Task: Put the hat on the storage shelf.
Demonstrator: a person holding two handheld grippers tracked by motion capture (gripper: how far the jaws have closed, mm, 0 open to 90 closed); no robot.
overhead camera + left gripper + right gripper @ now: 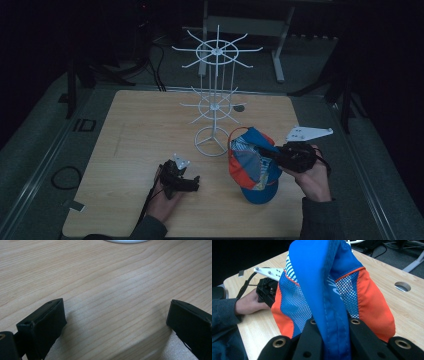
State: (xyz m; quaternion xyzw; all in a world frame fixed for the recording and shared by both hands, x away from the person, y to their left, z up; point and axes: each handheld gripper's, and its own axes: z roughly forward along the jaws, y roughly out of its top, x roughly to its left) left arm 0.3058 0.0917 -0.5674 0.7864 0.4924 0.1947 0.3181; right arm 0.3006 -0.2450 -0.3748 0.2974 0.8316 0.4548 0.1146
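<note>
A blue and orange mesh cap point(254, 165) hangs lifted above the table's front right, brim down. My right gripper point(265, 152) is shut on its blue fabric; in the right gripper view the jaws pinch a fold of the cap point(332, 297) between them. My left gripper point(196, 183) rests low on the wooden table point(130, 130) at front centre-left, pointing right. Its jaws stand wide apart with bare wood between them, as the left gripper point(116, 320) view shows. A white wire hook stand point(215, 95) rises behind the cap, in the middle of the table.
The stand's round base point(210, 142) sits between the two grippers, and its edge point(127, 241) shows at the top of the left gripper view. A cable hole point(239, 107) lies in the tabletop at the back right. Dark floor and table legs surround the table.
</note>
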